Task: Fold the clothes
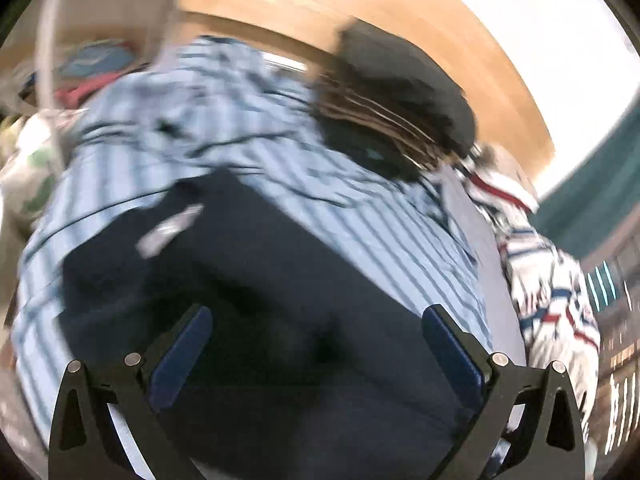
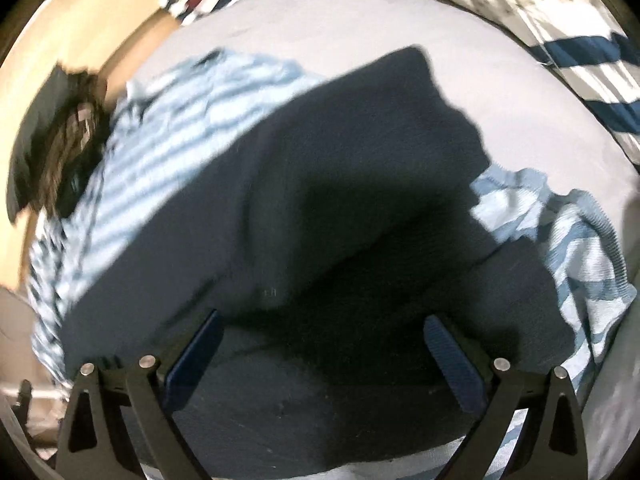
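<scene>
A dark navy garment (image 1: 256, 280) lies folded on top of a light blue striped shirt (image 1: 224, 108). It also shows in the right wrist view (image 2: 320, 184), with the striped shirt (image 2: 168, 120) under it and bunched at the right (image 2: 576, 240). My left gripper (image 1: 316, 320) is open just above the navy garment, its blue-padded fingers (image 1: 184, 352) spread wide. My right gripper (image 2: 320, 328) is open too, above the near edge of the navy garment. Neither holds anything. Both views are blurred by motion.
The clothes lie on a grey sheet (image 2: 360, 32). A dark striped garment (image 1: 400, 96) sits at the back by the wooden board (image 1: 440, 32). A white, red and blue patterned garment (image 1: 552, 280) lies at the right, also in the right wrist view (image 2: 580, 40). More clothes (image 1: 92, 68) are piled far left.
</scene>
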